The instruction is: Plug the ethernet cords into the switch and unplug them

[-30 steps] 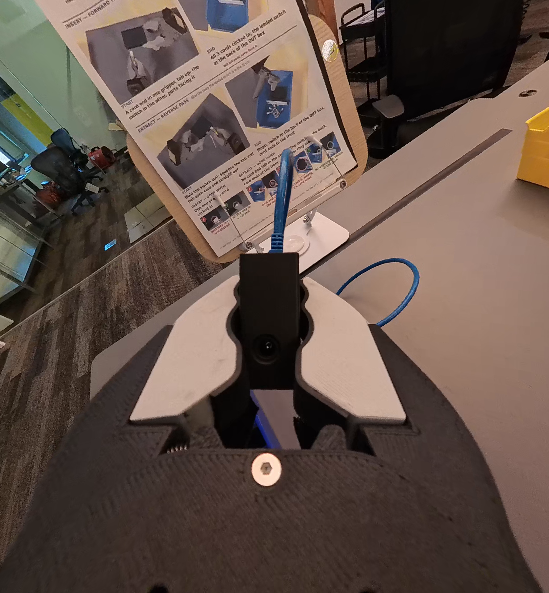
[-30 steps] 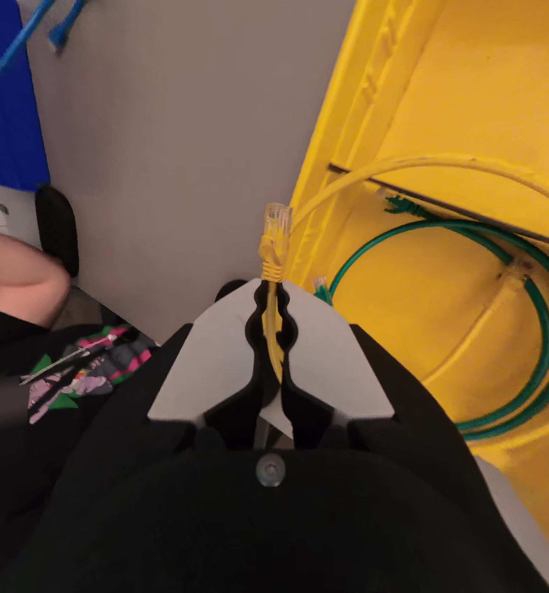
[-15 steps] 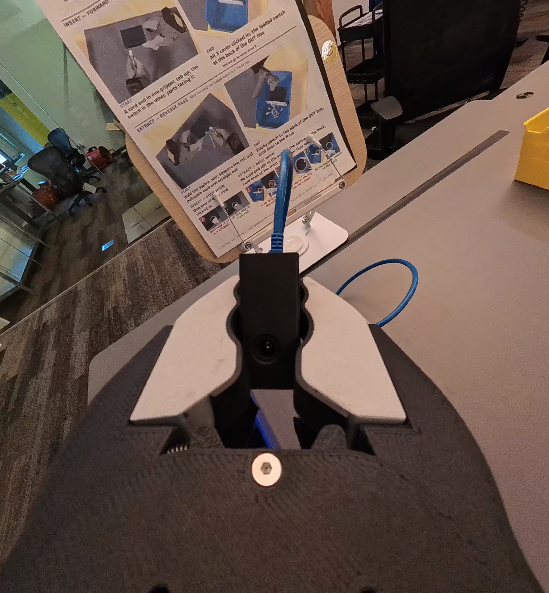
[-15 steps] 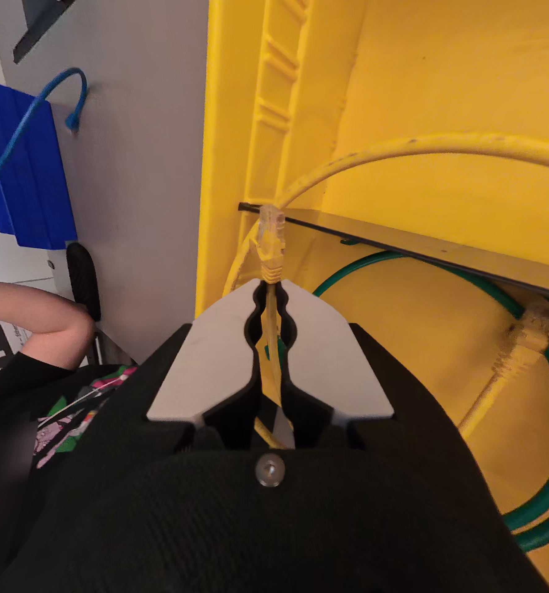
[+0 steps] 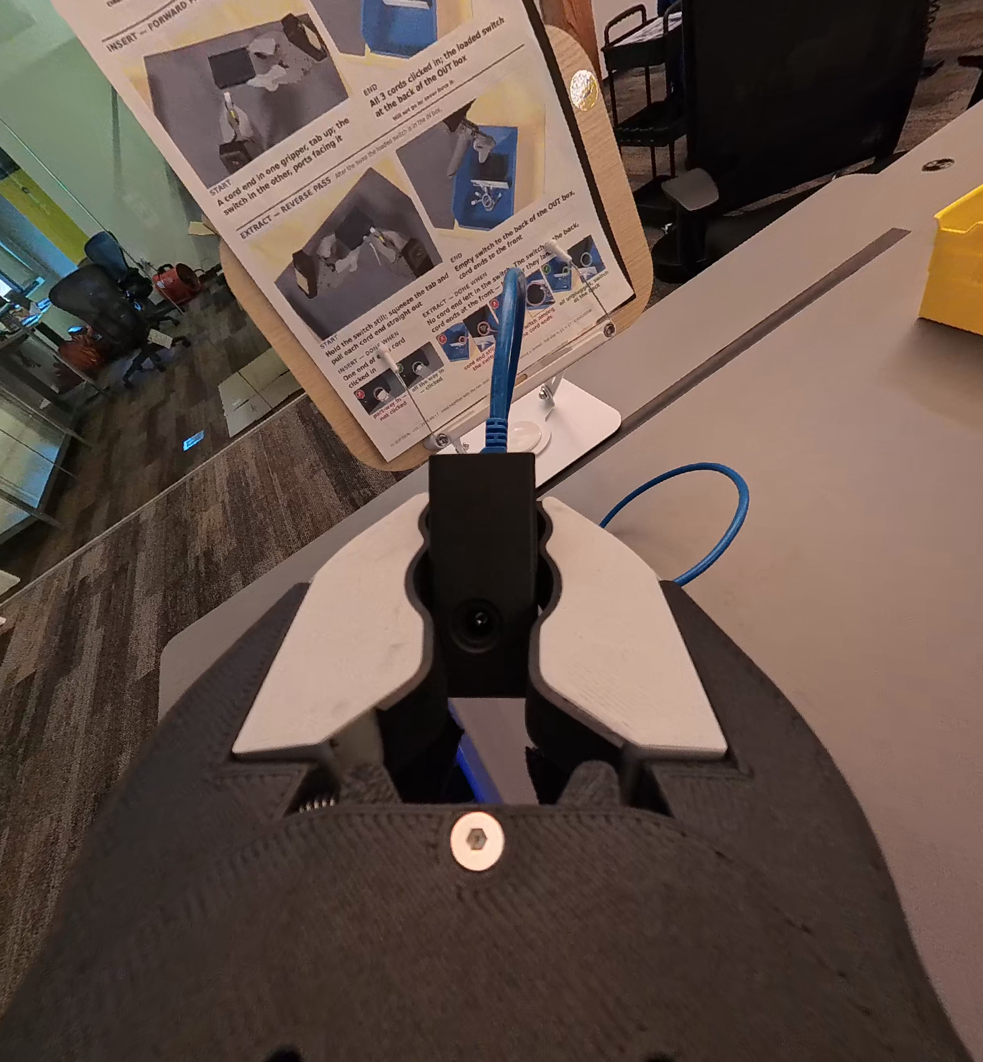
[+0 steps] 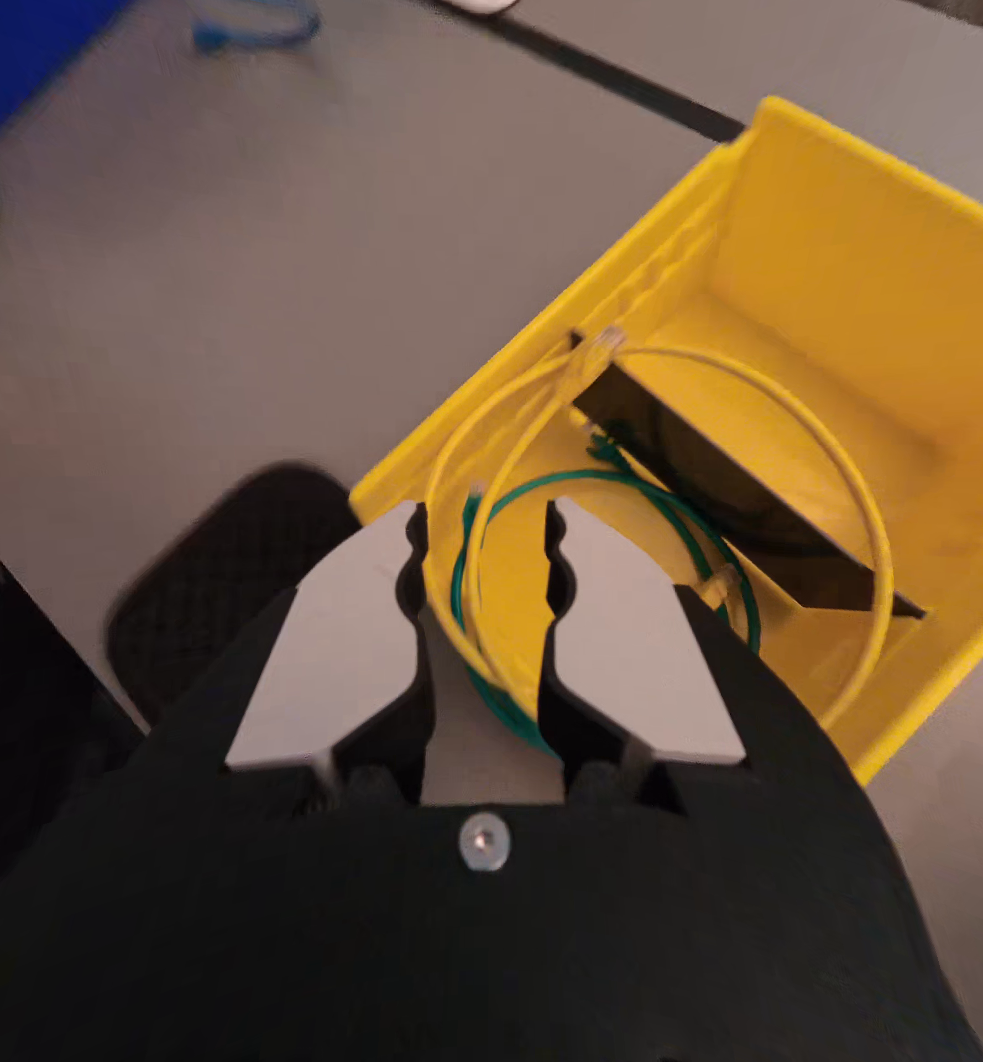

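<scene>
Grey worktop (image 5: 822, 574): my left hand-held gripper (image 5: 480, 517) clamps the switch (image 5: 480, 574), blue cord (image 5: 503, 356) plugged. Right hand-held gripper (image 6: 480, 517) gapes empty over yellow bin (image 6: 880, 287); next I'd grab another cord.

The left gripper (image 5: 480, 517) fills the lower frame: a broad, rounded black body of ribbed printed plastic, two pale grey wedge-shaped finger plates with scalloped black inner edges, and a silver hex screw at centre. The right gripper (image 6: 480, 520) looks the same, its body smoother black.
</scene>
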Available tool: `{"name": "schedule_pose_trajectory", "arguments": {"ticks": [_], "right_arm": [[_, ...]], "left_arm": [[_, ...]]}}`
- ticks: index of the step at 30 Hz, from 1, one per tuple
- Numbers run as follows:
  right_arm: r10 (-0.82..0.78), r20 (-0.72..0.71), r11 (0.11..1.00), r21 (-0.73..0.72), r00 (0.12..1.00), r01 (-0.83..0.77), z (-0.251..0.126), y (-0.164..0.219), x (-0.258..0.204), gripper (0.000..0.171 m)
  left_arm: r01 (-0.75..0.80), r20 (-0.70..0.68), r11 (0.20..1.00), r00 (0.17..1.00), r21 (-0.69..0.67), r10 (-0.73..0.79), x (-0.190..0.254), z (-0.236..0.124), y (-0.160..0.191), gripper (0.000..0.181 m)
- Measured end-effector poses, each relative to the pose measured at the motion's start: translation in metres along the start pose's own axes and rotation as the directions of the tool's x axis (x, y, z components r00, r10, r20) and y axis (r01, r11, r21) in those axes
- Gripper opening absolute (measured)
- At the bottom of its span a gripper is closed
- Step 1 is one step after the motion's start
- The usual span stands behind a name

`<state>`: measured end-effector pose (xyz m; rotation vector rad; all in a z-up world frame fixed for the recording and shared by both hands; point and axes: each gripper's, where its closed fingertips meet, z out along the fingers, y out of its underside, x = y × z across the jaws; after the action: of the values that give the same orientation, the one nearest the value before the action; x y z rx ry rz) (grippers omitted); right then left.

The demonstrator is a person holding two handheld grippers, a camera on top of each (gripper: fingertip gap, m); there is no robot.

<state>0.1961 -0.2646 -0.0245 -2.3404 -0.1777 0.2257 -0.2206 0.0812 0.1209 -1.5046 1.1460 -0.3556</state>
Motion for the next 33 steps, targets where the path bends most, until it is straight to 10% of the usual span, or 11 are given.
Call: {"name": "schedule_pose_trajectory", "arguments": {"ticks": [5, 12, 24, 33], "right_arm": [[-0.306, -0.161, 0.942, -0.194, 0.938, 0.274, 0.018, 0.063, -0.019, 0.034], [-0.288, -0.169, 0.917, -0.331, 0.943, 0.221, 0.042, 0.076, -0.010, 0.016], [-0.546, -0.384, 0.824, -0.403, 0.744, 0.397, -0.030, 0.022, -0.023, 0.007], [-0.535, -0.306, 0.832, -0.352, 0.787, 0.429, -0.061, 0.005, -0.035, 0.007]], "left_arm": [[0.002, -0.002, 1.000, 1.000, 0.002, -0.002, 0.001, 0.002, -0.001, 0.029], [-0.032, -0.014, 0.999, 0.999, -0.028, 0.032, 0.013, 0.011, 0.001, 0.029], [-0.025, -0.005, 1.000, 1.000, -0.008, 0.025, 0.009, 0.004, -0.002, 0.028], [-0.020, -0.006, 1.000, 1.000, 0.008, 0.020, 0.008, -0.001, -0.005, 0.028]]}}
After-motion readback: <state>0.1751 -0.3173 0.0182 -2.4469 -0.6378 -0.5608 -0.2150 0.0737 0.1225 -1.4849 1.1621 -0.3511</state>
